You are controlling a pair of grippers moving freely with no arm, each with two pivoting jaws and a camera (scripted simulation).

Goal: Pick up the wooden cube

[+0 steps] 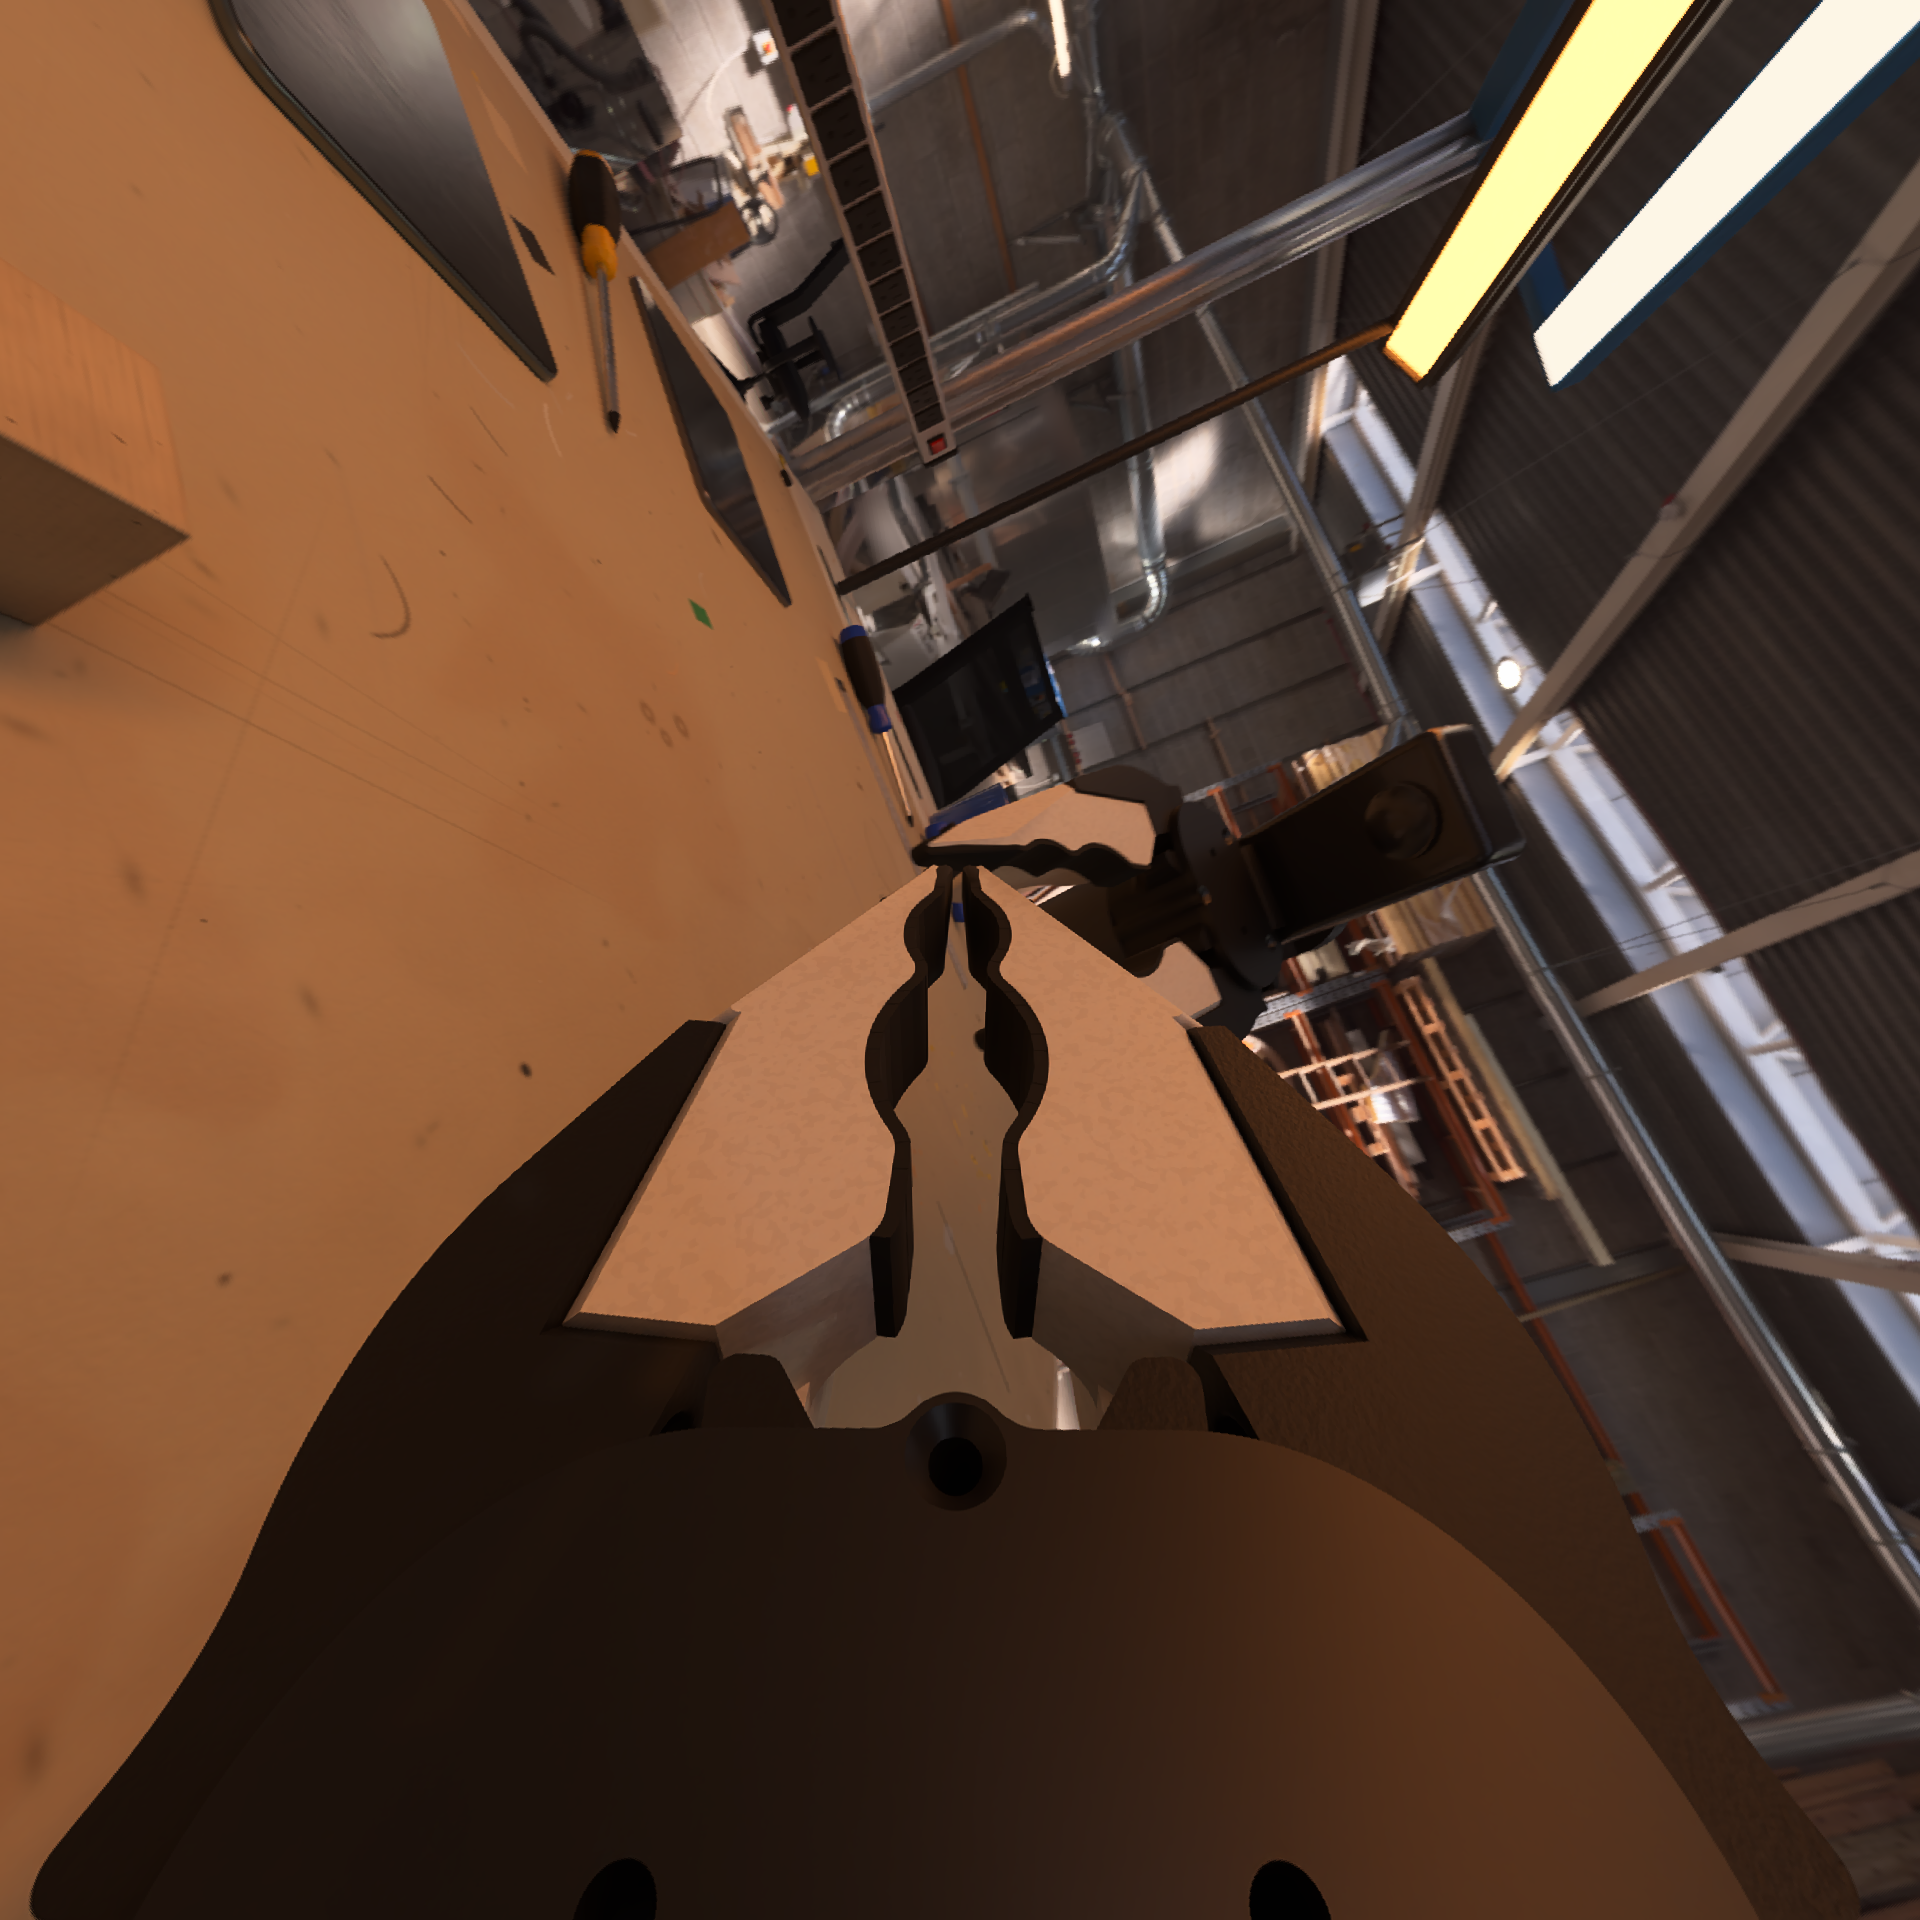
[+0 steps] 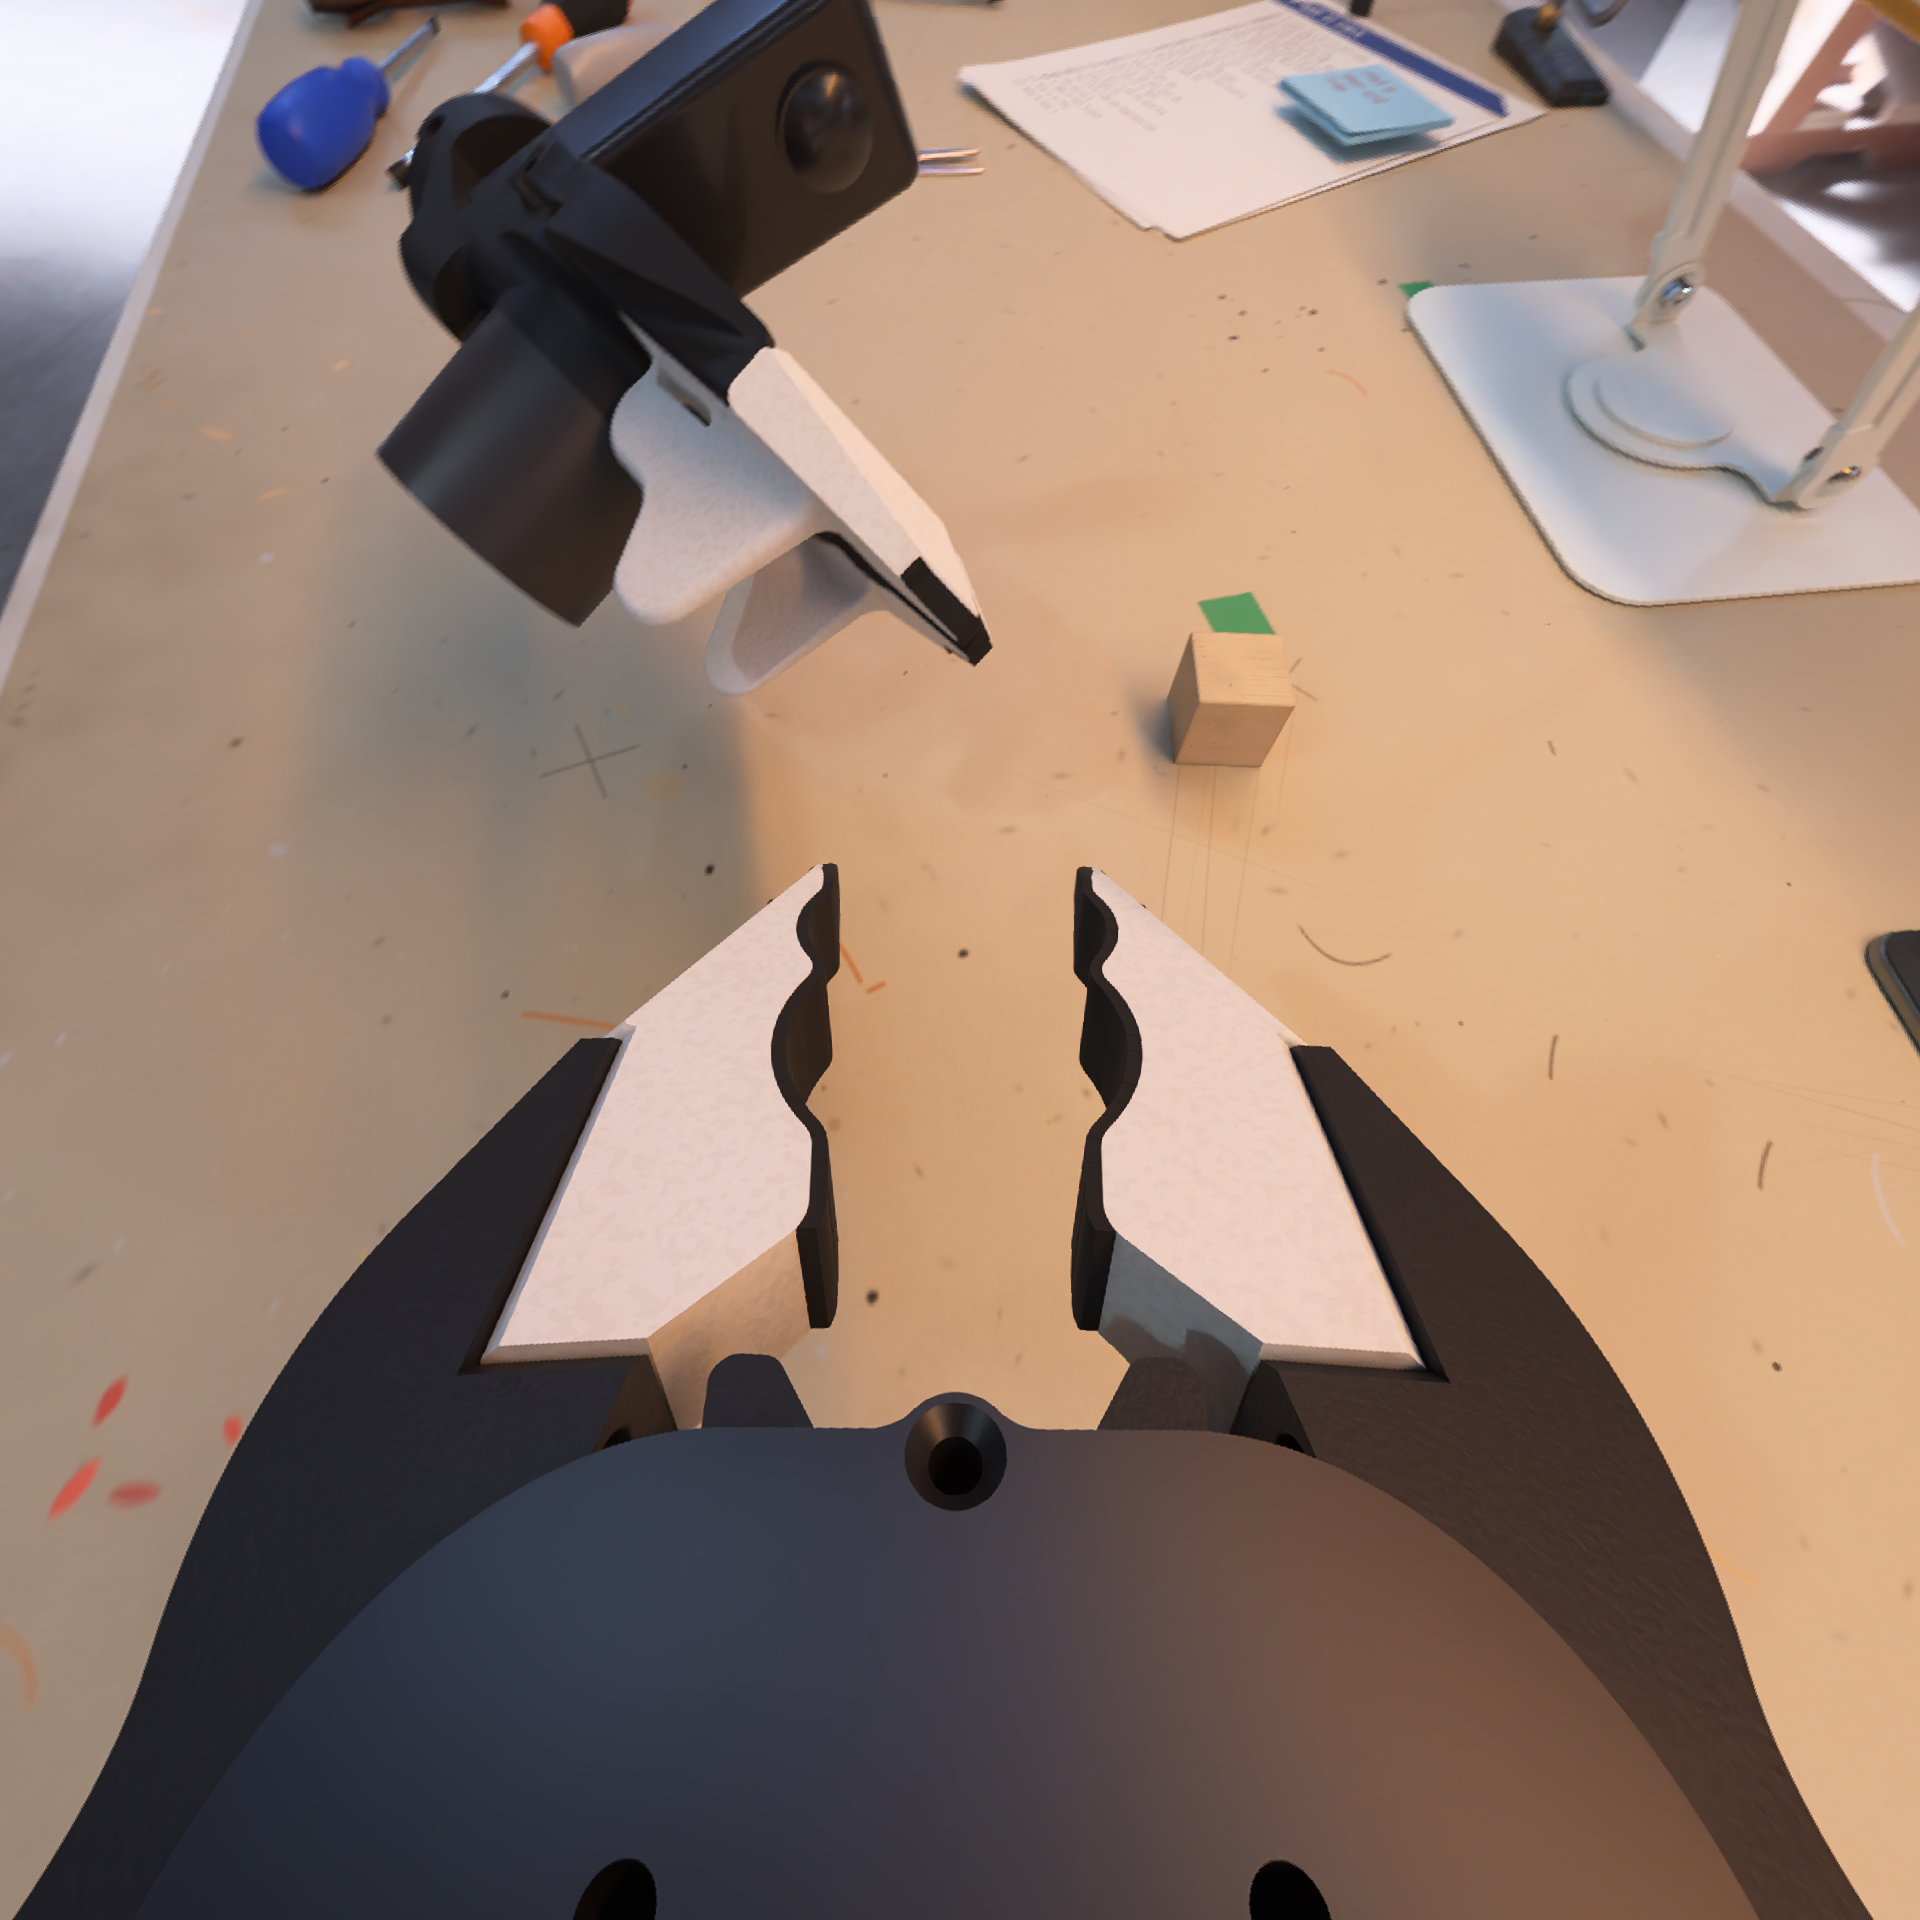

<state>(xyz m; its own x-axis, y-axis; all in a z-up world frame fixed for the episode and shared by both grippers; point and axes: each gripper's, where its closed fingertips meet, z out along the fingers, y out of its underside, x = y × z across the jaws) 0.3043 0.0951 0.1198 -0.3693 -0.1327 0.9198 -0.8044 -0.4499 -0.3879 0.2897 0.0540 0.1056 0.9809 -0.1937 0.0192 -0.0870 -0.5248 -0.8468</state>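
Note:
The wooden cube is small and pale. It stands on the tan workbench, ahead and a little right of my right gripper, which is open, empty and well short of the cube. My left gripper hangs tilted above the bench, left of the cube, with its fingers shut on nothing. In the left wrist view, which is rolled sideways, the left gripper is shut and part of the cube shows at the left edge, away from the fingers.
A green tape patch lies just behind the cube. A white lamp base stands at the right, papers at the back, and a blue-handled screwdriver at the back left. A dark phone lies at the right edge. The bench edge runs along the left.

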